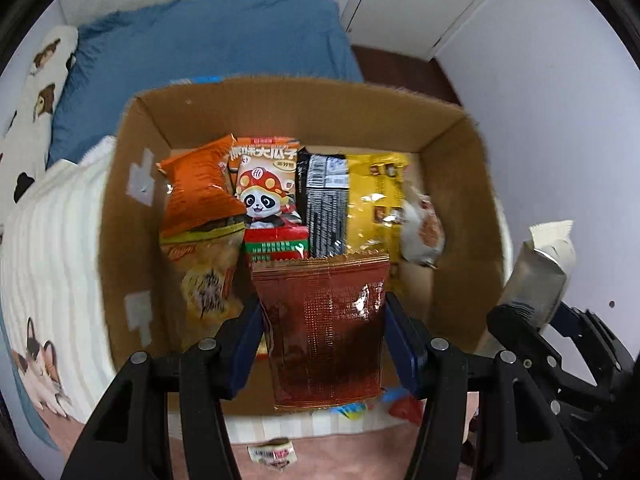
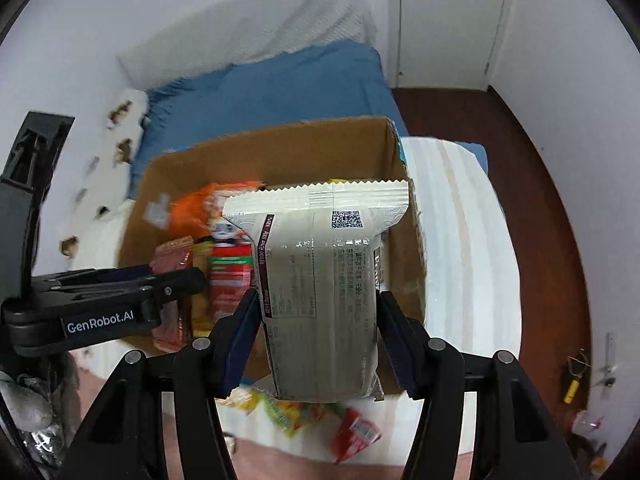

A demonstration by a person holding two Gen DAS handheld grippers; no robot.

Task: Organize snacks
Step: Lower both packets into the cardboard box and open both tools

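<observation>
An open cardboard box [image 1: 132, 216] sits on the bed and holds several snack packs standing in a row: an orange bag [image 1: 200, 192], a panda pack [image 1: 262, 188], a black pack [image 1: 326, 200] and a yellow bag [image 1: 376, 196]. My left gripper [image 1: 324, 320] is shut on a dark red foil packet [image 1: 326, 332], held upright over the box's near side. My right gripper [image 2: 320, 320] is shut on a cream-white packet [image 2: 324, 296], held upright at the box's [image 2: 404, 256] right near corner. The white packet also shows in the left wrist view [image 1: 536, 276].
The box rests on a white striped blanket [image 2: 468, 248] over a blue bedspread [image 1: 208, 40]. Loose small candies [image 2: 320, 420] lie on the blanket in front of the box. A dark wooden floor [image 2: 540, 200] and a white door [image 2: 444, 20] lie to the right.
</observation>
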